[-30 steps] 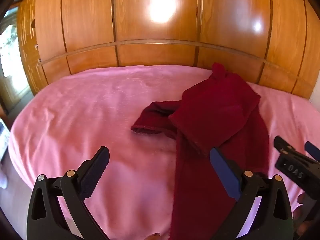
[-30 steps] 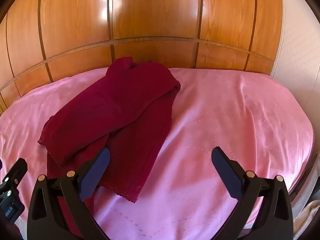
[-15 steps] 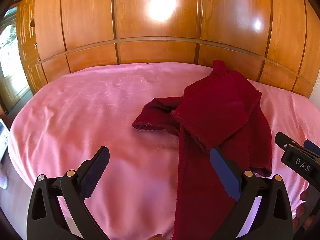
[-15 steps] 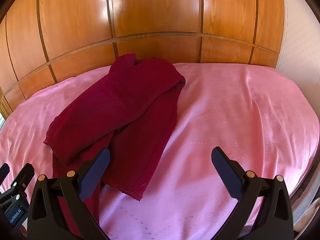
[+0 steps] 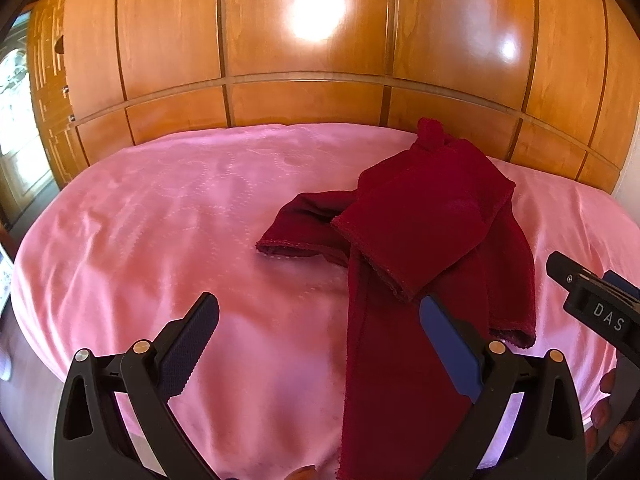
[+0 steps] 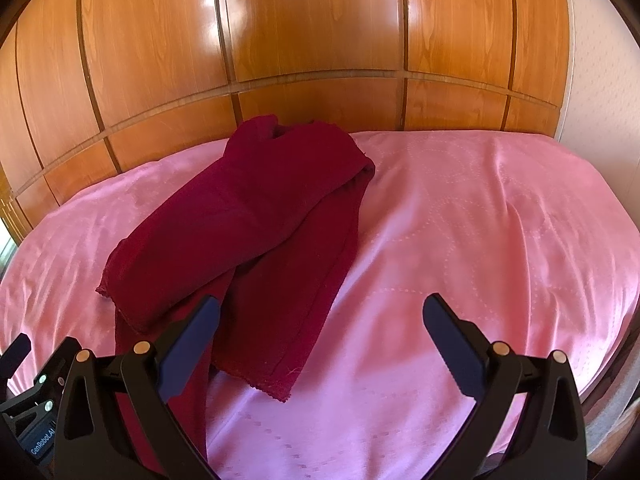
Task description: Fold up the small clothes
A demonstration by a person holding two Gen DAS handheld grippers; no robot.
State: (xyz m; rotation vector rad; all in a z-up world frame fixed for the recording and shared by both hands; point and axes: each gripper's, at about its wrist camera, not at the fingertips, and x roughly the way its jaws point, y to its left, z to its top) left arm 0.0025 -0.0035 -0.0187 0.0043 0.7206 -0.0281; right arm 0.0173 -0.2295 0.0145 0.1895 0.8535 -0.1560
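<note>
Seen from the left wrist camera, a bright glazed window or door (image 5: 16, 120) sits at the far left edge, well beyond the left finger of the left gripper (image 5: 320, 340). Its two black fingers are spread wide apart with nothing between them, hovering over the near part of the pink satin bedspread with a stitched circle pattern (image 5: 180, 216). The bedspread covers the whole surface ahead of the fingers and shows soft creases. Beyond the right fingertip lies the dark red knitted garment (image 5: 432, 232), crumpled and partly doubled over itself; one long strip of it runs down past the inside of the right finger toward the near edge. Behind the bed rises a glossy orange-brown wooden panelled wall (image 5: 312, 40) with bright reflections. Part of the right gripper shows at the right edge.

In the right wrist view, the dark red knitted garment (image 6: 248, 232) lies ahead of and beyond the left finger, its lower hem reaching between the fingers. The right gripper (image 6: 322, 340) is also spread wide, holding nothing. Bare pink bedspread (image 6: 480, 220) stretches ahead of the right finger. A pale textured wall (image 6: 600, 60) stands at the far right, beside the wooden panelling (image 6: 320, 20).
</note>
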